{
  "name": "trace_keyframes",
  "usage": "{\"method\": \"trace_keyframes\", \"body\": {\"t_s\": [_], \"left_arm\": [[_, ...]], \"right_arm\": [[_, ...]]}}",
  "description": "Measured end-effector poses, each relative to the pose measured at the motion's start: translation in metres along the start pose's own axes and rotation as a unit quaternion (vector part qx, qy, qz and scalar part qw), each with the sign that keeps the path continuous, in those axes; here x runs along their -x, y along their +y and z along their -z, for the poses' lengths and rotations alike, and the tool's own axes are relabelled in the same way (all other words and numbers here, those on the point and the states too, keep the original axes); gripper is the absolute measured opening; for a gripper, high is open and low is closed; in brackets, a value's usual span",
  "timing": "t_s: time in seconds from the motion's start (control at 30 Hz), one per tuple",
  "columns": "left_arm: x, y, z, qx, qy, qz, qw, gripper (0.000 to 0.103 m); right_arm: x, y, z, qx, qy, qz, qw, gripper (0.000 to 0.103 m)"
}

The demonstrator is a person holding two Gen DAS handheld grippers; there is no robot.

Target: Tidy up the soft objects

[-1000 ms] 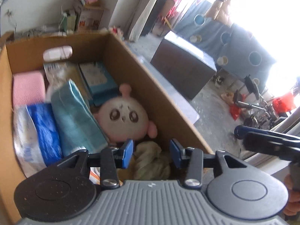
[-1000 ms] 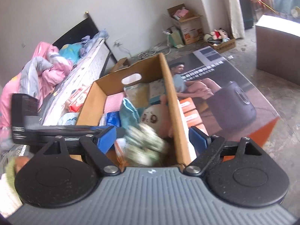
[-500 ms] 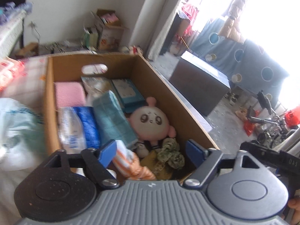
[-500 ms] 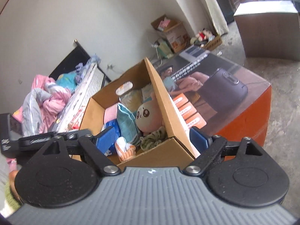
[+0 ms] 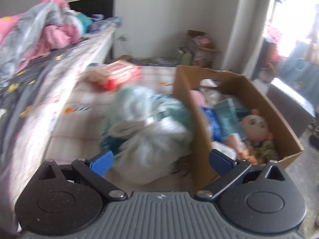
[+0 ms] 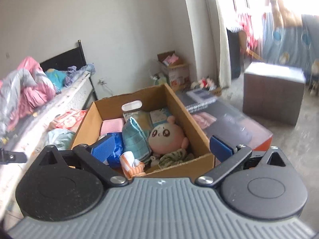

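Note:
A cardboard box holds a pink round plush, a teal packet, a blue packet, an orange striped sock and a green knotted cloth. My right gripper hovers before the box's near end, jaws opening wide, nothing gripped. My left gripper points at the bed beside the box, jaws opening. A white and teal plastic bag lies ahead between its fingers, untouched. The plush shows at the right of this blurred view.
A red and white packet lies on the mattress behind the bag. Pink and grey bedding is heaped at the bed's far end. The box rests on an orange printed carton. A dark cube stands on the floor.
The left gripper swung left from over the box to the bed and its jaws widened. The right gripper drew back from the box and widened. The green cloth now lies in the box.

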State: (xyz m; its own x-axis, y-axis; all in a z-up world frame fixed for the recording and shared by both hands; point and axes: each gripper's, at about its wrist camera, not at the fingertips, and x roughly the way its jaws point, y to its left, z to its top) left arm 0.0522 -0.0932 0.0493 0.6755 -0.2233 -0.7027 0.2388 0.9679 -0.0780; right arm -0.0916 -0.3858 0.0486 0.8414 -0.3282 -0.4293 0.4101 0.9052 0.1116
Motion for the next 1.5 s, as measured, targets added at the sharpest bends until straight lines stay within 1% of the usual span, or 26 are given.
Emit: {"method": "trace_keyframes", "body": {"t_s": [0.1, 0.2, 0.27, 0.3, 0.33, 0.37, 0.4, 0.47, 0.57, 0.67, 0.8, 0.97, 1.23, 1.5], "left_arm": [[0.007, 0.014, 0.016, 0.003, -0.003, -0.042, 0.9991, 0.103], [0.012, 0.020, 0.030, -0.006, -0.007, -0.078, 0.9969, 0.103], [0.012, 0.020, 0.034, -0.020, -0.002, -0.087, 0.9960, 0.103], [0.013, 0.019, 0.036, -0.025, -0.004, -0.089, 0.9957, 0.103], [0.014, 0.018, 0.038, -0.029, -0.008, -0.091, 0.9954, 0.103], [0.015, 0.017, 0.042, -0.032, -0.014, -0.091, 0.9953, 0.103], [0.015, 0.015, 0.043, -0.035, -0.017, -0.091, 0.9951, 0.103], [0.015, 0.012, 0.046, -0.032, -0.017, -0.088, 0.9955, 0.103], [0.014, 0.009, 0.049, -0.014, -0.007, -0.072, 0.9973, 0.103], [0.011, 0.006, 0.051, 0.000, 0.012, -0.056, 0.9983, 0.103], [0.007, -0.002, 0.053, -0.002, 0.023, -0.055, 0.9982, 0.103], [0.006, -0.009, 0.050, -0.001, 0.025, -0.052, 0.9983, 0.103], [0.003, -0.019, 0.043, -0.011, 0.020, -0.053, 0.9983, 0.102], [0.002, -0.026, 0.040, -0.019, 0.019, -0.050, 0.9984, 0.102]], "right_arm": [[0.011, 0.031, 0.002, 0.054, -0.029, 0.021, 0.998, 0.102], [0.017, 0.050, 0.003, 0.061, -0.024, 0.020, 0.998, 0.102], [0.020, 0.059, 0.004, 0.056, -0.011, 0.010, 0.998, 0.102], [0.020, 0.062, 0.005, 0.053, -0.003, -0.002, 0.999, 0.102], [0.020, 0.065, 0.007, 0.052, 0.005, -0.022, 0.998, 0.102], [0.020, 0.068, 0.010, 0.050, 0.014, -0.052, 0.997, 0.102], [0.018, 0.071, 0.013, 0.044, 0.028, -0.076, 0.996, 0.102], [0.012, 0.081, 0.020, 0.031, 0.073, -0.109, 0.991, 0.102], [0.002, 0.102, 0.035, 0.038, 0.125, -0.133, 0.983, 0.102], [-0.001, 0.117, 0.047, 0.047, 0.155, -0.153, 0.975, 0.102], [0.000, 0.124, 0.048, 0.051, 0.161, -0.149, 0.974, 0.102], [-0.008, 0.120, 0.043, 0.071, 0.167, -0.131, 0.975, 0.102], [-0.021, 0.107, 0.040, 0.059, 0.180, -0.111, 0.975, 0.102], [-0.024, 0.100, 0.037, 0.054, 0.182, -0.105, 0.976, 0.102]]}}
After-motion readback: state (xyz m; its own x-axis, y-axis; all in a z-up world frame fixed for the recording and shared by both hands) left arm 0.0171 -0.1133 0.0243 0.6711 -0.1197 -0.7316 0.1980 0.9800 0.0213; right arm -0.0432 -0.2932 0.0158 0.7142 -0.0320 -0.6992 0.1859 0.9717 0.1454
